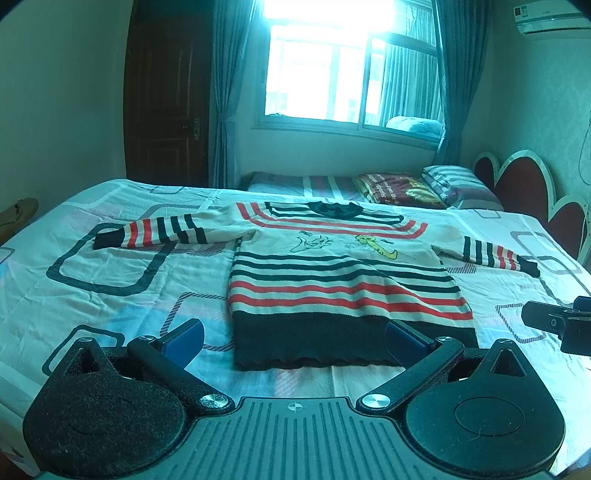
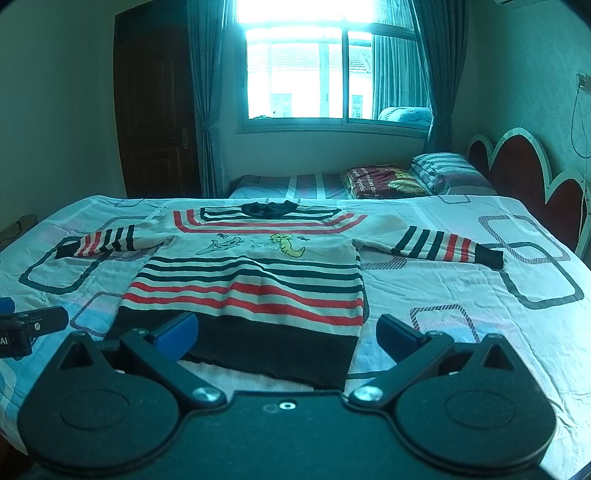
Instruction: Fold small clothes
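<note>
Sweater (image 1: 332, 273), striped in cream, red and dark bands with a dark hem, lies flat on the bed (image 1: 110, 266), sleeves spread out to either side, collar toward the far edge and hem toward the near edge. Left wrist view alone shows an air conditioner (image 1: 550, 22) high on the wall at upper right; right wrist view shows only a sliver of it, but alone shows a wall outlet with hanging cable (image 2: 581, 81). Both views show the window (image 2: 314, 74), pillows (image 2: 443, 173) and scalloped headboard (image 2: 524, 166).

Left hand-held gripper (image 1: 293, 334) has its blue-padded fingers spread wide apart, holding nothing, poised just above the hem's left part. Right hand-held gripper (image 2: 288, 332) is likewise spread wide and empty, its left finger (image 2: 177, 330) over the dark hem, its right finger over bare sheet beside the sweater's right edge.
</note>
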The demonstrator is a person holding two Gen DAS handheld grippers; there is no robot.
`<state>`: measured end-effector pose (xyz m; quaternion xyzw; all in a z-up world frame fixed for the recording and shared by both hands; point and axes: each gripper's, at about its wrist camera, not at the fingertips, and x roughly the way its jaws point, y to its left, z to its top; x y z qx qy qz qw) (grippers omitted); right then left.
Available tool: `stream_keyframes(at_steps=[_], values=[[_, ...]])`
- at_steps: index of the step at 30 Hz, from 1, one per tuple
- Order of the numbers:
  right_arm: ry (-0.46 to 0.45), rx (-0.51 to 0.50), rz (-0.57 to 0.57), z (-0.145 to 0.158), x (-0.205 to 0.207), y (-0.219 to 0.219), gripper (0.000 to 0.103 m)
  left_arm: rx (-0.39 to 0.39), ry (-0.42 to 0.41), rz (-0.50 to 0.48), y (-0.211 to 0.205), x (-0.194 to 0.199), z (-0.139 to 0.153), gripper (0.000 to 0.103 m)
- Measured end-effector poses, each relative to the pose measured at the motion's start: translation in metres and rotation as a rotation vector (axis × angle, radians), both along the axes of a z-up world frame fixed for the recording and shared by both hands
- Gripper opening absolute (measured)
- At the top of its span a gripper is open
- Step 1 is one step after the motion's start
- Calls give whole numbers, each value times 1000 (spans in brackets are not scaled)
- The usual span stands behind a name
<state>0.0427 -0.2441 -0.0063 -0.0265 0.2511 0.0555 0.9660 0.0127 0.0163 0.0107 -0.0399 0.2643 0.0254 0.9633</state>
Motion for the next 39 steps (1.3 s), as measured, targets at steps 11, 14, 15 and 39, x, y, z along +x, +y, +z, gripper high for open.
stream_keyframes(at_steps=[11, 14, 15, 39], values=[[0, 1, 4, 1, 0, 2, 102, 2, 0, 0, -2, -1, 0, 103], [0, 0, 5, 1, 0, 2, 103, 3, 0, -2, -2, 0, 0, 103], [-2, 0, 6, 1, 0, 2, 102, 2, -1, 0, -2, -1, 0, 103], [-94, 164, -233, 7, 83, -111, 102, 16, -158, 102, 18, 114, 7, 103]])
